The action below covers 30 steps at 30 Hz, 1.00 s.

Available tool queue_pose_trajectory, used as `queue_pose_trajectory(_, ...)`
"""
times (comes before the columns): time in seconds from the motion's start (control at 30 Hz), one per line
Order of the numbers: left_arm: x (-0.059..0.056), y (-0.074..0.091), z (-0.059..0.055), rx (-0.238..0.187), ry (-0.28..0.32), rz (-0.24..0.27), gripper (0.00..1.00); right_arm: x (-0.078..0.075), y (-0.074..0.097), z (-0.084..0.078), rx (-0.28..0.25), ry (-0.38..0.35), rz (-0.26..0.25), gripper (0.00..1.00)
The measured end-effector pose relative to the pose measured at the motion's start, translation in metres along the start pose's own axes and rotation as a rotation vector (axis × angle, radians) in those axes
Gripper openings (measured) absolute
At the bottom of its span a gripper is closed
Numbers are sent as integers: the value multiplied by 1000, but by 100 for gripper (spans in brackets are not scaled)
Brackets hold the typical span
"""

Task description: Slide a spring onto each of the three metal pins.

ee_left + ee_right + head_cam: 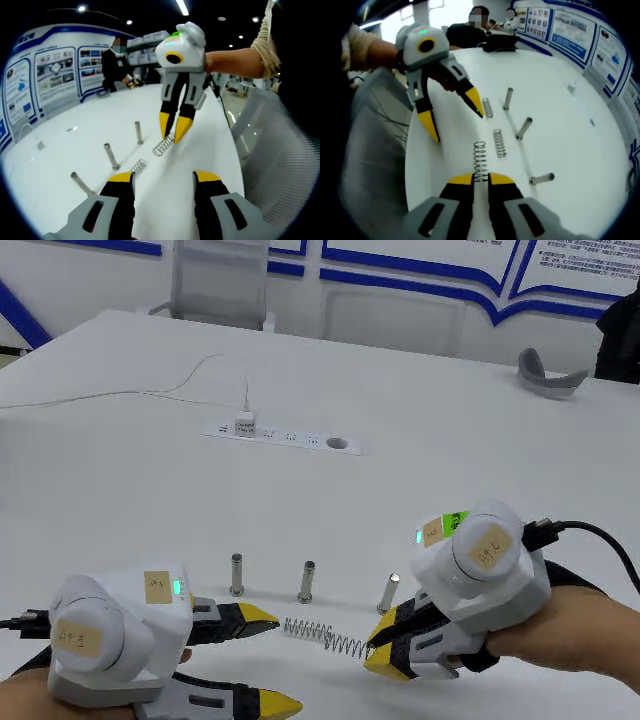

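Note:
Three short metal pins [237,575] [307,582] [388,592] stand in a row on the white table [150,470]; the third leans. My right gripper [380,645] [480,176] is shut on the end of a spring [479,157] [350,643] [163,144], in front of the pins. A second spring [499,142] [303,628] [138,166] lies loose beside it. A third spring [487,107] lies by the tip of my left gripper [272,660] [164,177]. That gripper is open and holds nothing, to the left of the springs.
A white power strip [280,435] with a plug and a cable lies across the middle of the table. A grey curved object [548,380] rests at the far right. A chair [220,280] stands behind the table. A mesh chair back [270,150] is close beside me.

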<state>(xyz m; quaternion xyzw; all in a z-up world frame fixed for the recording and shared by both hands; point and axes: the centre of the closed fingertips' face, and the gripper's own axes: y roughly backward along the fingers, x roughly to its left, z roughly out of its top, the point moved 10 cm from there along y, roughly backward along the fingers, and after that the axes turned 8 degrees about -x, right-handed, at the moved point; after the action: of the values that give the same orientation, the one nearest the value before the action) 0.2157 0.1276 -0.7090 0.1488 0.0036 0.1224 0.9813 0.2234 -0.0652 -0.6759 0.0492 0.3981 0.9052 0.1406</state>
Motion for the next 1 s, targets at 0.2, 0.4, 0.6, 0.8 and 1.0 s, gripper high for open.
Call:
queue_pose_trajectory(0.2, 2, -4, 6, -14, -15, -17, 42, 5, -1, 9, 1, 38, 27, 12)
queue_pose_trajectory(0.4, -1, -8, 8, -16, -30, -46, 36, 10, -3, 14, 7, 71, 46, 12)
queue_pose_trajectory(0.6, -3, -11, 11, -20, -48, -65, 30, 14, -3, 18, 19, 116, 75, 12)
queue_pose_trajectory(0.8, -5, -14, 15, -25, -65, -79, 24, 16, -4, 22, 19, 143, 90, 12)
queue_pose_trajectory(1.0, -8, -15, 15, -17, -85, -85, 19, 17, -4, 23, 25, 163, 101, 12)
